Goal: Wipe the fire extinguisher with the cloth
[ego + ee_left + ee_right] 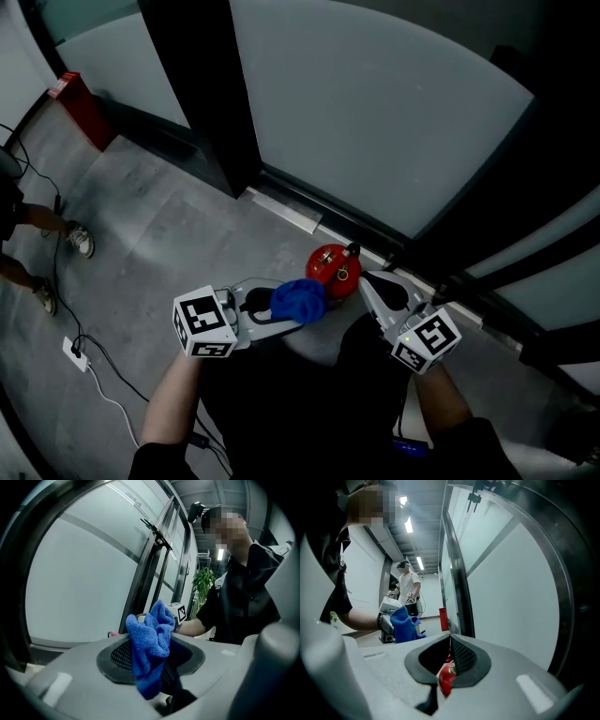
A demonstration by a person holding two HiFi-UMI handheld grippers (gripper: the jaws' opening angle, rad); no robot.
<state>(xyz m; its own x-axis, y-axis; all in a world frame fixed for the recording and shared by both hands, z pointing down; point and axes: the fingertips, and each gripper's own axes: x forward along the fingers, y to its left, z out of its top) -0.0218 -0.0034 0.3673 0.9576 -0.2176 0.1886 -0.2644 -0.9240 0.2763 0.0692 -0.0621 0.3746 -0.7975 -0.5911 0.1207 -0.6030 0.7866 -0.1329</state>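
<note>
We're standing on a grey concrete floor, right up against a frosted glass wall with dark frames. A red box is sitting at the foot of the wall, far up left. A white socket with a cable is lying on the floor at left, near another person's shoes. The right gripper view is looking down a corridor along the glass, with ceiling lights and a person in a white shirt well down it. The left gripper view is catching a plant beyond us.

The extinguisher is standing on the floor at the base of the glass, between the two grippers. The left gripper is clamping the blue cloth, and the bunch is sticking out past the jaws, just beside the extinguisher. We can't tell whether it's touching. The right gripper is sitting just on the other side, with its jaws apart and nothing in them.

Hard to read:
- From above we're getting only the extinguisher's red top and black handle.
- The right gripper view is giving only a red sliver through the jaw gap.
- The cloth is covering most of the left gripper's pads.
- Our dark clothing is blocking the floor beneath us.
</note>
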